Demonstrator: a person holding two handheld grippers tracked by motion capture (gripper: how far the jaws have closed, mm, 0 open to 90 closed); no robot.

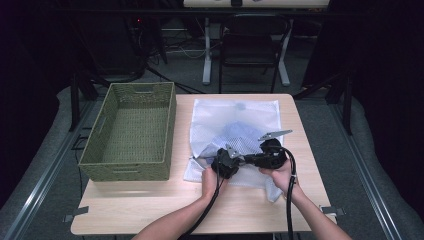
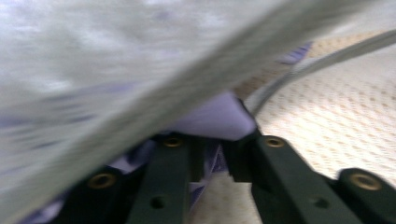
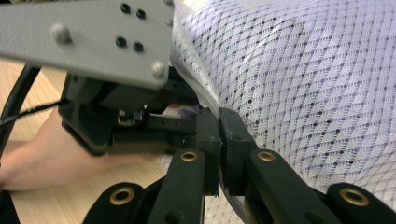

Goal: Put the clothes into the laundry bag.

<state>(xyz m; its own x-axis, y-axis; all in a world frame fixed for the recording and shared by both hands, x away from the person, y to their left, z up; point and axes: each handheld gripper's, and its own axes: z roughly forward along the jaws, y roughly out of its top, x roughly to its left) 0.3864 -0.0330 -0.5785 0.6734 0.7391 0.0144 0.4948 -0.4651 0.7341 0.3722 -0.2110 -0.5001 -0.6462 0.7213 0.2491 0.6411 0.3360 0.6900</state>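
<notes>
Scene: a white mesh laundry bag (image 1: 235, 137) with a pale lilac-blue garment (image 1: 240, 134) inside lay flat on the light wooden counter (image 1: 150, 200); a green woven basket (image 1: 131, 131) stood just beside it on your left, with nothing visible in it.
Left tool (image 1: 227, 162): you had it at the bag's near edge, its jaws brought together on a fold of lilac cloth (image 2: 215, 119) at the bag's opening, with the bag's grey hem band (image 2: 154, 102) lying across just above the jaws.
Right tool (image 1: 250, 161): its jaws were clamped on the white mesh at the bag's edge (image 3: 219, 105), tip to tip with your left tool, whose grey plate (image 3: 88, 37) sat just in front of its camera.
Hands: your left hand (image 1: 209, 180) and right hand (image 1: 280, 176) rested on the counter behind the tools.
Step in hand: as I judge it, you were holding the bag's mouth with the right while gripping the garment with the left, either to draw it out or tuck it in; I could not tell which.
Next move: it would call for keeping the right tool's pinch steady on the mesh and moving the left along the opening, without snagging cloth on the hem.
</notes>
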